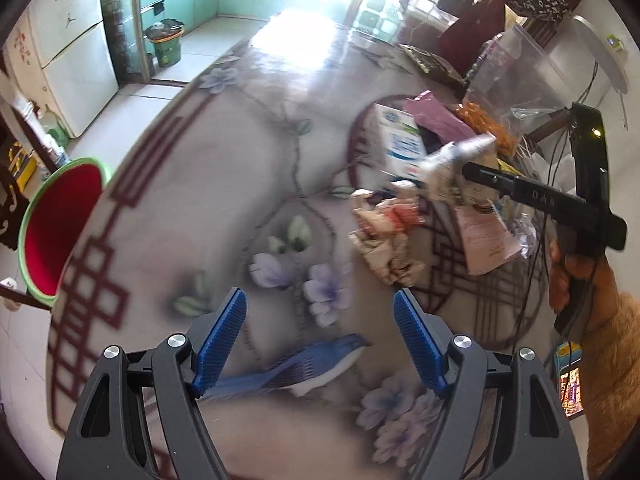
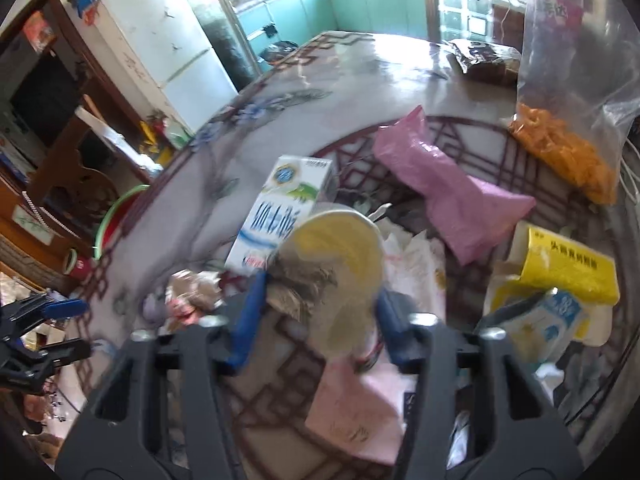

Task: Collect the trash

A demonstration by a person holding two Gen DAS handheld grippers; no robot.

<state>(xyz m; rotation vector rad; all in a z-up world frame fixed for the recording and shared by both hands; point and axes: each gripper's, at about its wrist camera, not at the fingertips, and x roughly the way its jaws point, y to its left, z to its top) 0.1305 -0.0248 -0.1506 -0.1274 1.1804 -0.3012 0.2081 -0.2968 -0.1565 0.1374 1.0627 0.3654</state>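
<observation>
A crushed paper cup (image 2: pixel 340 264) with a yellowish inside sits between the blue pads of my right gripper (image 2: pixel 320 288), which is shut on it just above the trash pile. In the left wrist view the same cup (image 1: pixel 448 168) sticks out of the right gripper (image 1: pixel 468 170), held by a hand at the right. My left gripper (image 1: pixel 319 293) stands open over the flowered tabletop (image 1: pixel 240 160) with nothing between its fingers. A crumpled paper wad (image 1: pixel 384 232) lies just ahead of it to the right. A blue and white milk carton (image 2: pixel 280 204) lies behind the cup.
A pink bag (image 2: pixel 440 184), a yellow box (image 2: pixel 568 268), a pink sheet (image 2: pixel 356 412) and a clear bag of orange snacks (image 2: pixel 560 152) crowd the table's right side. A red basin with a green rim (image 1: pixel 60 232) sits below the table's left edge. A fridge (image 1: pixel 72 60) stands beyond.
</observation>
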